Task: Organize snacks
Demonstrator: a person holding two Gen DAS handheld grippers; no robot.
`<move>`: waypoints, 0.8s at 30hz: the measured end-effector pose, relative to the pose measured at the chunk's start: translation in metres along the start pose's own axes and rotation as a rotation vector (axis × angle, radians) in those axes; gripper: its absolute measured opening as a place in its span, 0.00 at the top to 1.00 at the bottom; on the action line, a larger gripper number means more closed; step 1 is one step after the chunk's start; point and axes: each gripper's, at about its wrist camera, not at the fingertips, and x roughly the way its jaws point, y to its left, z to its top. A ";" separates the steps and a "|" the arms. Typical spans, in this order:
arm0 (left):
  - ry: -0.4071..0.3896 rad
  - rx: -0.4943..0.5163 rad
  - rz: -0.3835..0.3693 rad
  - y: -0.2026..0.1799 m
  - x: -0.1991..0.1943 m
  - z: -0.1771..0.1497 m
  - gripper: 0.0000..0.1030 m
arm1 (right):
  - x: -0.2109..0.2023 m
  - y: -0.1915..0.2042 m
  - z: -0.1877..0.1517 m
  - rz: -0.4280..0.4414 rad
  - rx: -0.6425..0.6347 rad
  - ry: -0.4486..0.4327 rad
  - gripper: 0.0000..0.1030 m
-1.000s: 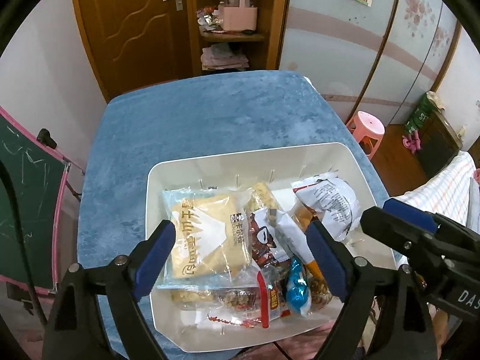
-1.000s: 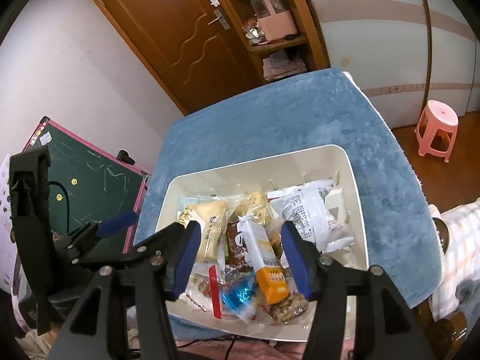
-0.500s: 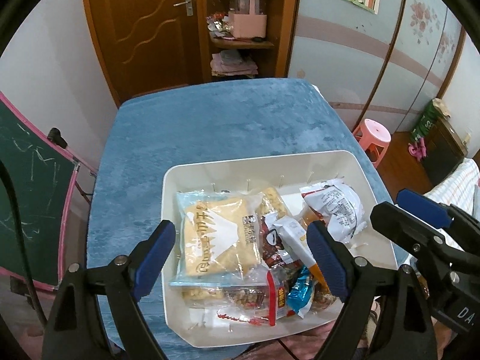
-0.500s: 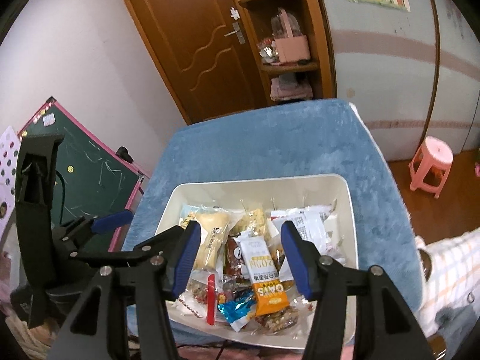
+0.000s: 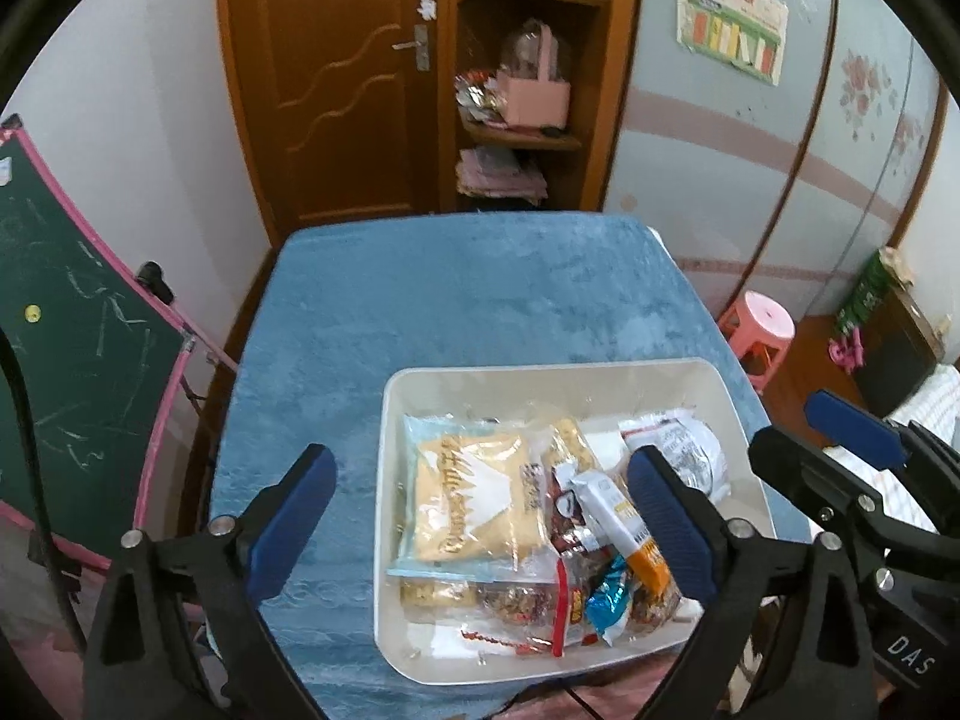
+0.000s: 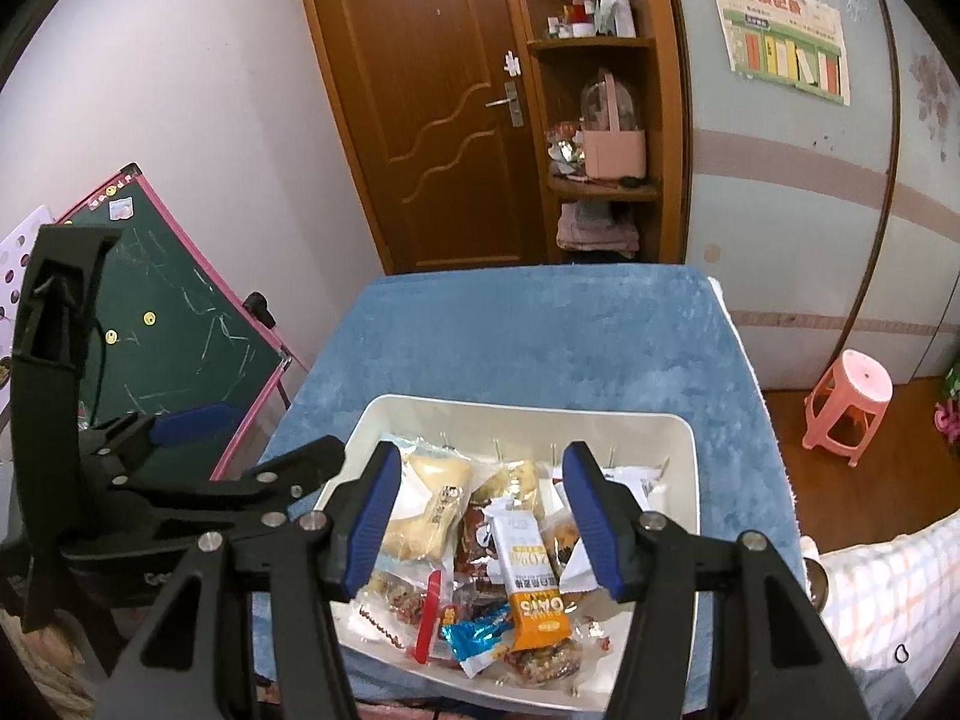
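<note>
Risk, wrappers: the snack packets [image 6: 480,546] lie overlapped in a loose heap, so a closing grip would likely catch two at once or slide off the slick film.
Risk, tray: the white tray [image 5: 384,480] sits at the near edge of the worktop [image 5: 468,294]; a downward push on its near rim could tip it off the blue cloth.
Risk, collision: both tools hang close side by side, so a reach across could knock one against the other.
Left tongs [image 5: 477,531]: wide apart, holding nothing, raised above the tray's left rim and the cloth beside it.
Right tongs [image 6: 480,519]: apart, holding nothing, raised above the middle of the heap.
Large bread packet [image 5: 474,498]: flat in the tray's left half, framed between the left tongs.
Orange-and-white oat bar [image 6: 531,576]: on top of the heap, framed between the right tongs, not touched.
Blue foil packet [image 6: 474,639]: near rim, under the bar's lower end.
</note>
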 end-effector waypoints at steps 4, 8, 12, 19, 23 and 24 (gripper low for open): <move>-0.041 -0.007 0.024 0.001 -0.010 0.001 0.01 | -0.003 -0.002 0.003 0.003 0.026 -0.006 0.43; -0.066 -0.013 0.052 0.001 -0.018 0.001 0.01 | -0.006 -0.005 0.004 0.003 0.045 -0.016 0.43; -0.079 -0.020 0.075 0.002 -0.023 -0.001 0.01 | -0.008 -0.004 0.002 0.007 0.046 -0.021 0.43; -0.064 -0.029 0.089 0.003 -0.023 -0.004 0.01 | -0.011 0.000 -0.002 0.007 0.039 -0.027 0.42; -0.053 -0.041 0.093 0.006 -0.021 -0.005 0.01 | -0.009 0.000 -0.002 0.008 0.043 -0.015 0.40; -0.052 -0.041 0.094 0.006 -0.021 -0.005 0.01 | -0.009 0.000 -0.002 0.008 0.044 -0.012 0.40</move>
